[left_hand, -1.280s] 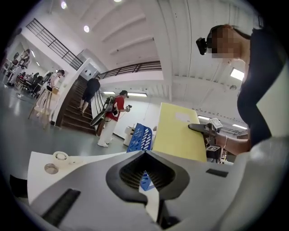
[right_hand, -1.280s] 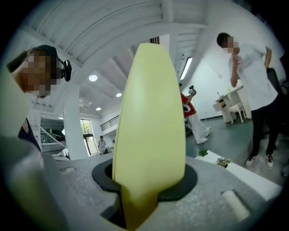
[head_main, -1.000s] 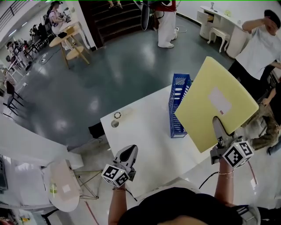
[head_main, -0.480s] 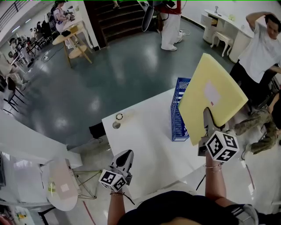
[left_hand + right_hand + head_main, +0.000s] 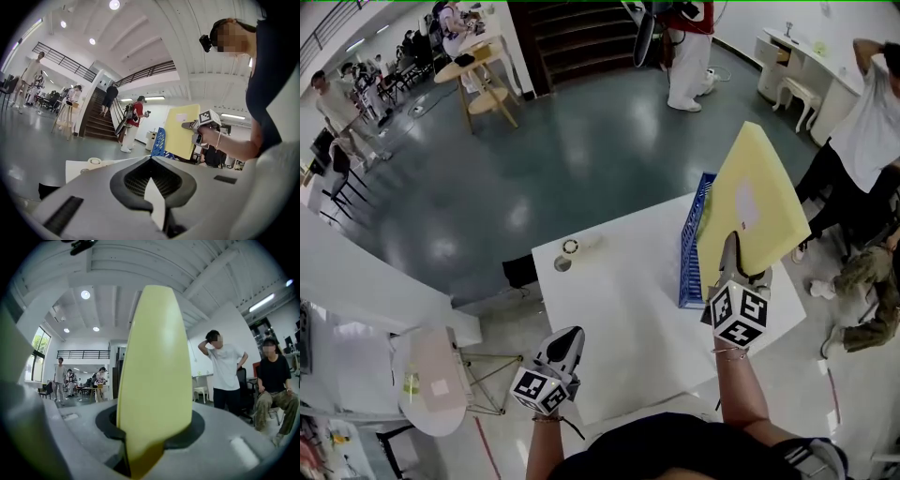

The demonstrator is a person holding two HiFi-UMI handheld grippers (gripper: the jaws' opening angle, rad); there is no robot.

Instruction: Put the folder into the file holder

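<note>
In the head view the yellow folder (image 5: 752,199) stands upright in the air, tilted, with a white label on its face. My right gripper (image 5: 733,255) is shut on its lower edge, just above and to the right of the blue mesh file holder (image 5: 693,242) at the right edge of the white table (image 5: 619,300). The right gripper view shows the folder (image 5: 154,376) edge-on, clamped between the jaws (image 5: 140,460). My left gripper (image 5: 566,341) hangs shut and empty at the table's near edge. In the left gripper view the folder (image 5: 180,132) rises beside the file holder (image 5: 158,139).
A tape roll (image 5: 570,247) and a small round object (image 5: 562,264) lie at the table's far left corner. A person in a white shirt (image 5: 874,127) and a seated person (image 5: 867,286) are to the right. A white round chair (image 5: 429,380) stands at lower left.
The right gripper has carried the folder left and forward, turning it more edge-on, until it is over the file holder's right side. The left gripper has barely moved.
</note>
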